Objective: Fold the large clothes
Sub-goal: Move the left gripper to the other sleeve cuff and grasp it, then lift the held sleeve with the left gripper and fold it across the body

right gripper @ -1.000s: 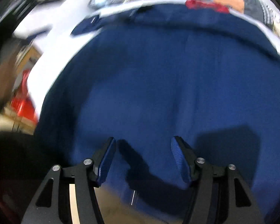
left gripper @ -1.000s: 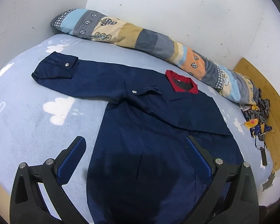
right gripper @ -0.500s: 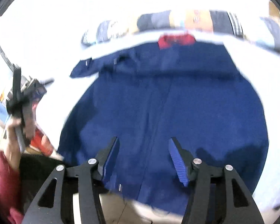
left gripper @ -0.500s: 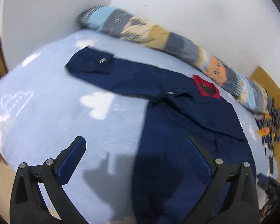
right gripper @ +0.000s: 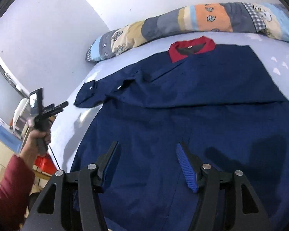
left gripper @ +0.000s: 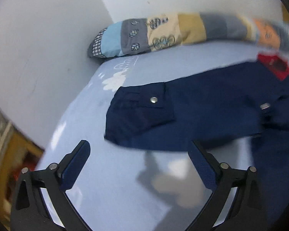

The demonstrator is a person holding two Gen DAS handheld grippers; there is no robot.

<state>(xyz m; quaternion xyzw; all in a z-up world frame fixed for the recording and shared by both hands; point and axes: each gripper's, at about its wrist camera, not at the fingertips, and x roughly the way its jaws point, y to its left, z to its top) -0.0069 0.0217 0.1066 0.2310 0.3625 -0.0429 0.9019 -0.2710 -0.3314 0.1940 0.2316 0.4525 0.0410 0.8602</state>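
Hovering above a pale blue bedsheet (left gripper: 113, 188), the left gripper (left gripper: 138, 154) holds its jaws wide apart with nothing between them; the cuff (left gripper: 140, 111) of a navy jacket (left gripper: 212, 105) lies flat just ahead of the fingertips, its sleeve running right toward a red collar (left gripper: 275, 67), a patchwork bolster (left gripper: 163, 34) against the wall behind.

From the right wrist, the right gripper (right gripper: 146, 163) hangs over the jacket's lower front (right gripper: 183, 125), jaws parted and empty. The garment lies spread face-up across the bed, collar (right gripper: 190, 48) toward the bolster (right gripper: 183, 27), one sleeve (right gripper: 98, 94) stretched left. At far left, a hand (right gripper: 36, 140) in a red cuff grips the other tool.
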